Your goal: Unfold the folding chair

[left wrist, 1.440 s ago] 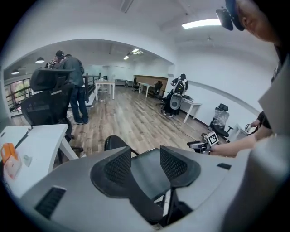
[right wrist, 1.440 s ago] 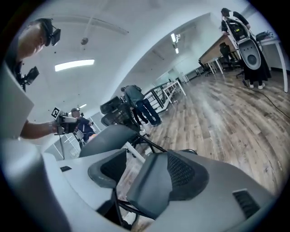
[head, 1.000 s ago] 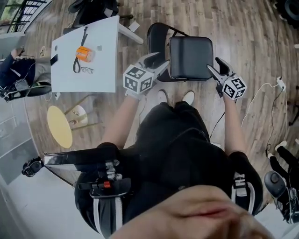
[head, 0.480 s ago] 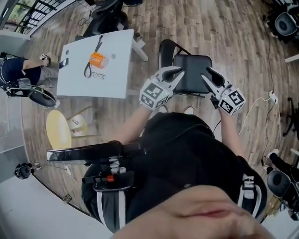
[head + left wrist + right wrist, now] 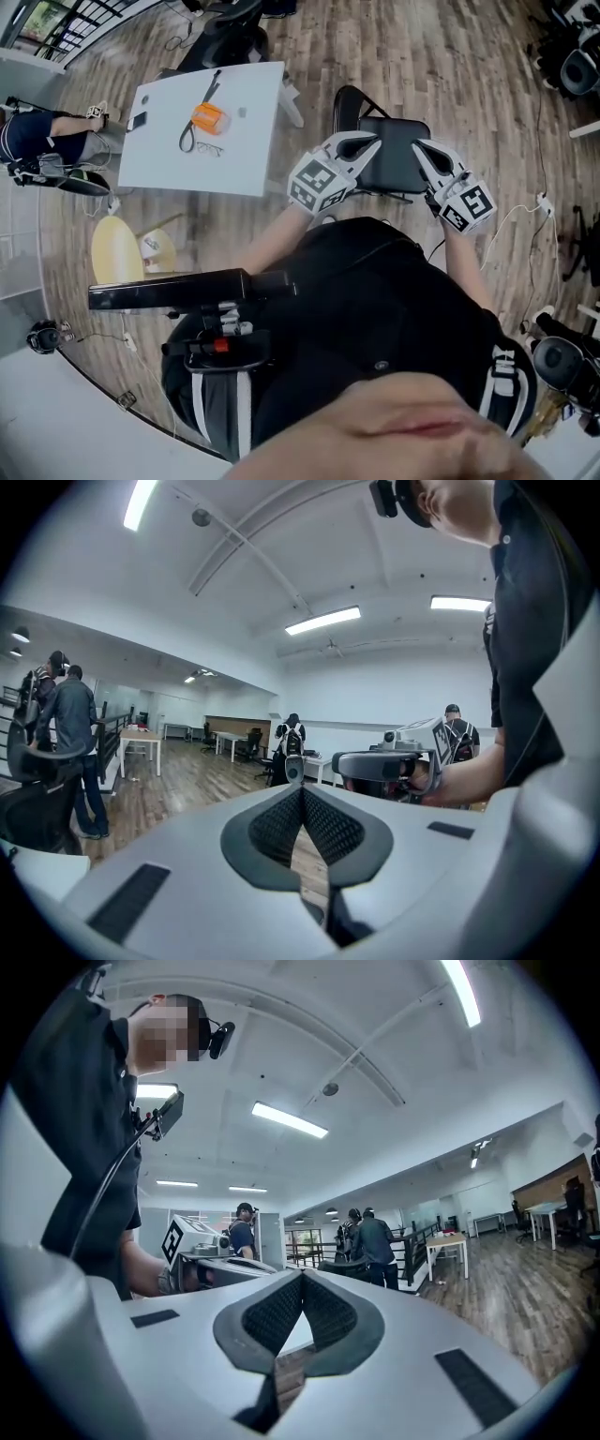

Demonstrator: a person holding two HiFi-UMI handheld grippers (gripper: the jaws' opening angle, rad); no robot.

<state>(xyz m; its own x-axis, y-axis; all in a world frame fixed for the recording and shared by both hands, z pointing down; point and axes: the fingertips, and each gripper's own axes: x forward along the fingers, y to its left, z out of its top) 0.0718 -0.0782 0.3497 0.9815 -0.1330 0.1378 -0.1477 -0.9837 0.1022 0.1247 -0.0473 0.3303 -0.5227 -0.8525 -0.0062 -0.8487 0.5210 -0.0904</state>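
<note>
The black folding chair (image 5: 398,159) stands on the wood floor in front of me, its seat flat and its backrest (image 5: 349,101) beyond. My left gripper (image 5: 368,142) hovers over the seat's left side, jaws shut and holding nothing. My right gripper (image 5: 419,147) hovers over the seat's right side, also shut and holding nothing. In the left gripper view the pads (image 5: 281,822) meet at the tip of the left gripper (image 5: 300,787), with the right gripper (image 5: 394,761) across from it. The right gripper view shows its jaws (image 5: 302,1277) closed and the left gripper (image 5: 211,1262) opposite.
A white table (image 5: 169,159) at the left carries an orange object (image 5: 208,118), a black strap and glasses. A yellow round stool (image 5: 112,255) stands below it. A white cable (image 5: 525,211) runs over the floor at the right. People and office chairs stand around the room.
Both grippers have lifted away from the sides of the chair seat and their jaws have gone from open to shut. The chair looks smaller and farther below.
</note>
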